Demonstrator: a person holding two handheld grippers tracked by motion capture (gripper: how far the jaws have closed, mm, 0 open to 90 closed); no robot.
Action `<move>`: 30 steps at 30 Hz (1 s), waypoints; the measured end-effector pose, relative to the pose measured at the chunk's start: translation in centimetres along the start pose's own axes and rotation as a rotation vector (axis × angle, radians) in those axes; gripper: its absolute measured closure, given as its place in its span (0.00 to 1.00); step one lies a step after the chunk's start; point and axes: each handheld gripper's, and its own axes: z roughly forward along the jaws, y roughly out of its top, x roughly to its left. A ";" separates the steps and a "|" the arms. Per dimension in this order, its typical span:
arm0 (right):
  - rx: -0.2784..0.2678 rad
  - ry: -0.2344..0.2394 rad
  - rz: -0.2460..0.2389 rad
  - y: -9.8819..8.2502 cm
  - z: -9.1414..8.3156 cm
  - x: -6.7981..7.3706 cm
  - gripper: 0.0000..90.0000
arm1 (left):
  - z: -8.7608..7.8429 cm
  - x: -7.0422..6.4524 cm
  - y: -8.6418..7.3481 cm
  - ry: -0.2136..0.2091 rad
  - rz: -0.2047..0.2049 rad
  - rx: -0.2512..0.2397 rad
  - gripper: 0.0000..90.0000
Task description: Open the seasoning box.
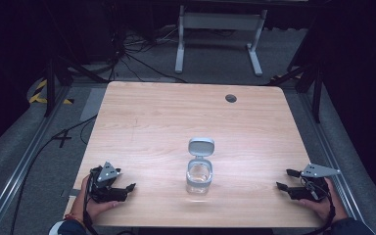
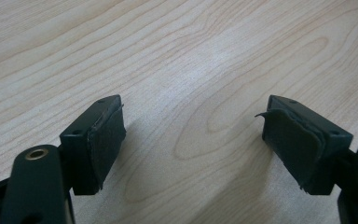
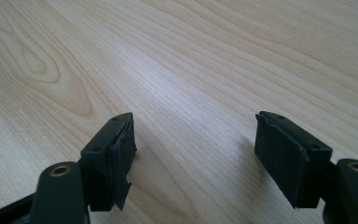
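Near the front middle of the light wooden counter (image 1: pixel 176 112): a small clear jar (image 1: pixel 199 177), upright, mouth uncovered, nothing visible inside through the glass. Just behind it, touching or nearly so, its grey lid (image 1: pixel 201 147), flipped back and off the mouth. At the front left corner, the left gripper (image 1: pixel 127 188) in a hand, low over the wood, well apart from the jar, jaws spread with bare wood grain between the pads (image 2: pixel 105 140) and nothing pinched. At the front right edge, the right gripper (image 1: pixel 286 179), likewise well apart from the jar, jaws spread wide, nothing between the pads (image 3: pixel 121 149). Behind the counter, grey floor, black cables and a white frame (image 1: pixel 220 29).
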 end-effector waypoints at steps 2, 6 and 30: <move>0.000 0.000 0.001 0.0 0.0 0.0 0.32 | 0.0 -0.1 0.0 -0.002 -0.011 -0.001 0.24; -0.002 0.000 -0.004 0.0 0.1 0.0 0.32 | 0.0 -0.1 0.0 -0.002 -0.011 -0.001 0.24; -0.002 0.006 -0.011 0.1 0.1 -0.1 0.32 | 0.1 -0.1 0.0 -0.008 -0.031 -0.002 0.23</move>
